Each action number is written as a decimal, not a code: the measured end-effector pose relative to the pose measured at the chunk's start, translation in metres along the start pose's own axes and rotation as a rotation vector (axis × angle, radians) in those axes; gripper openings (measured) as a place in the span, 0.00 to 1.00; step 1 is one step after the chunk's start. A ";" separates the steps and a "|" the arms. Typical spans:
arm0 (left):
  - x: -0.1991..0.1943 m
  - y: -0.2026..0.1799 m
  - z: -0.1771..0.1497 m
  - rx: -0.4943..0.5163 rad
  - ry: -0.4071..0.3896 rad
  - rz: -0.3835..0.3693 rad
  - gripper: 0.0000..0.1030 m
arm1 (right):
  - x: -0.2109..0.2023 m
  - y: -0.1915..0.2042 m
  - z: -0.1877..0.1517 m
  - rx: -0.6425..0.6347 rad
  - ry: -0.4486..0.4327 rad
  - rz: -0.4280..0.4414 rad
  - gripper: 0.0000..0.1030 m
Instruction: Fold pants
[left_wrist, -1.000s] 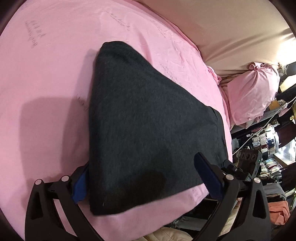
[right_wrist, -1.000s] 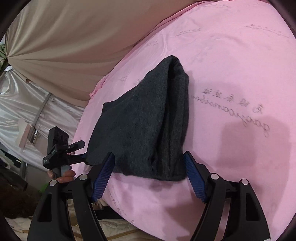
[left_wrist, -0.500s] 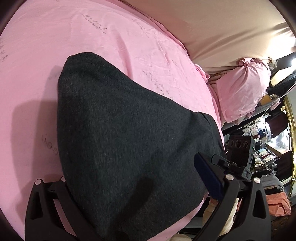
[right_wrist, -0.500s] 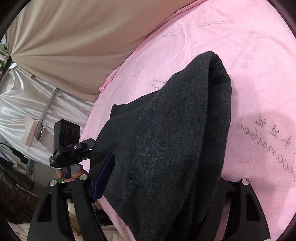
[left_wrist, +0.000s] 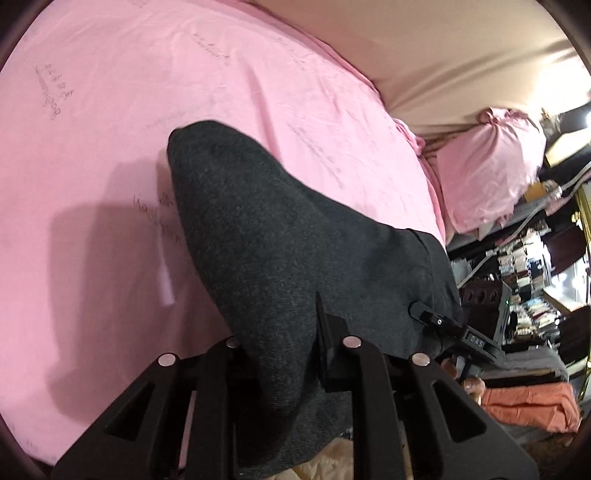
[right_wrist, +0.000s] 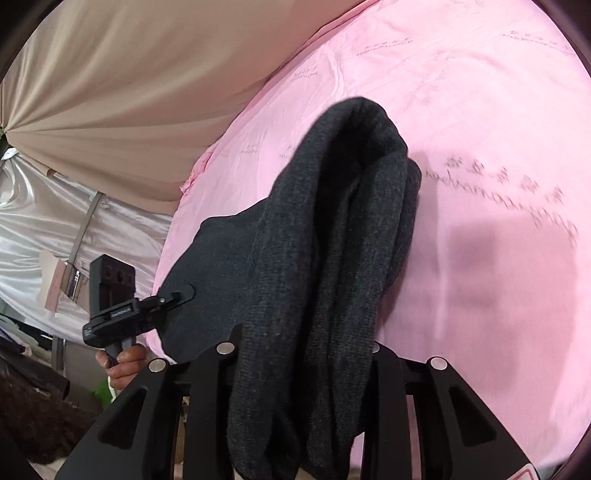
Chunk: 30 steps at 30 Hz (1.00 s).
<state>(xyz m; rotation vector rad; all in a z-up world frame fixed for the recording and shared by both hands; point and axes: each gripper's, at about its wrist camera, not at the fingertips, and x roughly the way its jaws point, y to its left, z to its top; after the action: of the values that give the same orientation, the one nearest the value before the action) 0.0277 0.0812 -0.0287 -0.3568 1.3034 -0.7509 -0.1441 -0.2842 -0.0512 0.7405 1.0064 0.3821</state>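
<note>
Mid-fold: our left gripper (left_wrist: 280, 354) and right gripper (right_wrist: 303, 354) are both closing on the near edge of the dark pants (left_wrist: 280, 236), bunched on the pink sheet (left_wrist: 110, 110); next, likely carry that edge forward evenly.

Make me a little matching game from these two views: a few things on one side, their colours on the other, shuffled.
Things:
1. pants
2. bed sheet
3. curtain
4. folded cloth

Colours:
a. beige
b. orange
c. dark grey
d. pink

Pairs: 1-c, 2-d, 3-a, 4-b
</note>
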 end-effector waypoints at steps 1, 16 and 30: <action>-0.008 -0.006 -0.007 0.018 0.001 -0.002 0.16 | -0.004 0.004 -0.006 -0.005 0.007 -0.004 0.28; -0.138 -0.098 -0.064 0.368 -0.218 -0.030 0.16 | -0.110 0.125 -0.053 -0.333 -0.209 0.026 0.28; -0.220 -0.162 0.018 0.595 -0.646 0.048 0.16 | -0.139 0.224 0.060 -0.642 -0.579 0.077 0.28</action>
<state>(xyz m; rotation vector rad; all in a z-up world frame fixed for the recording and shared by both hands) -0.0198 0.1106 0.2391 -0.0663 0.4474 -0.8513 -0.1527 -0.2342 0.2145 0.2701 0.2723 0.4874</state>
